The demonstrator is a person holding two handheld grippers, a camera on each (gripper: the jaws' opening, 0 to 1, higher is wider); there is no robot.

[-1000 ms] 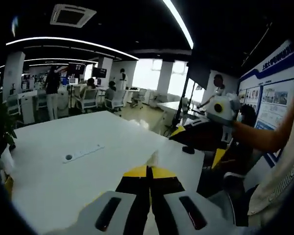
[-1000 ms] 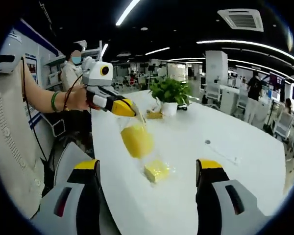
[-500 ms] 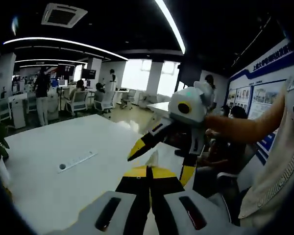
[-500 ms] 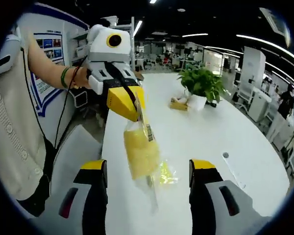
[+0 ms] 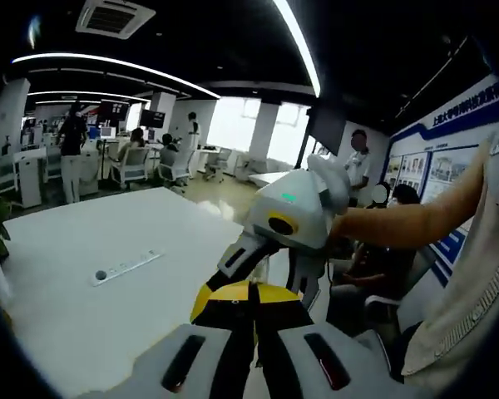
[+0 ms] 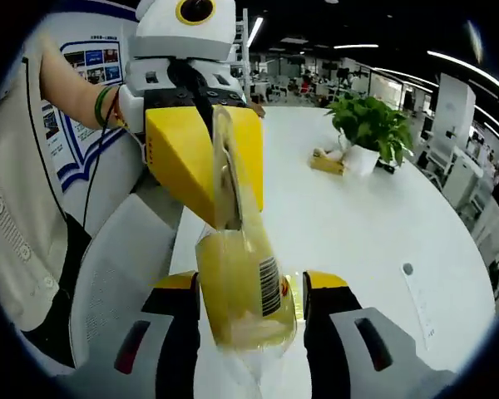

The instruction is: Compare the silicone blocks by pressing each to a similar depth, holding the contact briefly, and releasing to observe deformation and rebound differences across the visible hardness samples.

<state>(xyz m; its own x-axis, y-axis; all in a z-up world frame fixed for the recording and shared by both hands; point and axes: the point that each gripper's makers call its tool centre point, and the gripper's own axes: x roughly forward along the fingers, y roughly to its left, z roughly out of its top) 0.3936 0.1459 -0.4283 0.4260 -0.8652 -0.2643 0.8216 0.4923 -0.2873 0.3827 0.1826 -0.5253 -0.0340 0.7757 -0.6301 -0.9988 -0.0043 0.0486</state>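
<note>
Your left gripper (image 6: 224, 187) stays clamped on top edge of clear plastic bag holding yellow silicone block (image 6: 243, 287); bag now hangs between your right gripper's (image 6: 251, 291) parted jaws, closer than before. Ready to press.

- A large white table (image 5: 108, 274) spreads out ahead of me in an open office.
- A long white power strip (image 5: 126, 266) lies flat on it.
- A potted green plant (image 6: 370, 133) stands further along the table, in a white pot.
- A small tan object (image 6: 327, 161) lies just beside that pot.
- Blue-and-white wall posters (image 5: 428, 166) hang behind seated people.
- Lit strips (image 5: 295, 41) cross the dark ceiling.
</note>
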